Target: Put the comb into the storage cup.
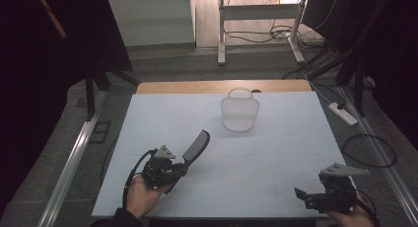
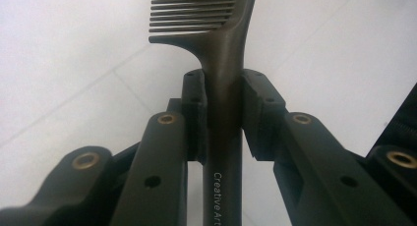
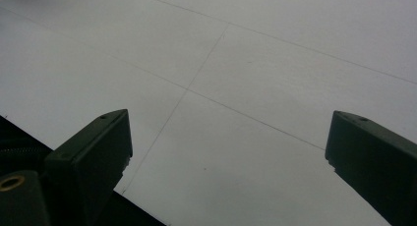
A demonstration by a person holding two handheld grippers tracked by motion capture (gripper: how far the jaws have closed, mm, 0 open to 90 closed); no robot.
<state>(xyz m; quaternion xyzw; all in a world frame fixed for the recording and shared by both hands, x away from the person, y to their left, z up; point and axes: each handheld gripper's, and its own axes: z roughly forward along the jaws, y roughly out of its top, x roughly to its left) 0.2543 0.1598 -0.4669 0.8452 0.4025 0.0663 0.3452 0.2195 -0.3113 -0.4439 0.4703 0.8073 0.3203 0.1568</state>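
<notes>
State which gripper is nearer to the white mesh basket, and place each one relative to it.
Left. The left gripper, shut on the black comb, sits near and left of the basket; the right gripper sits open at the near right corner, farther off.

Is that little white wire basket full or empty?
Empty, it seems: the white wire basket stands upright and the pale table shows through its mesh.

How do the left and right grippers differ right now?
The left gripper is shut on the comb; the right gripper is open with nothing between its jaws. The left sits farther up the table, the right at its near edge. Both are hand-held and black.
</notes>
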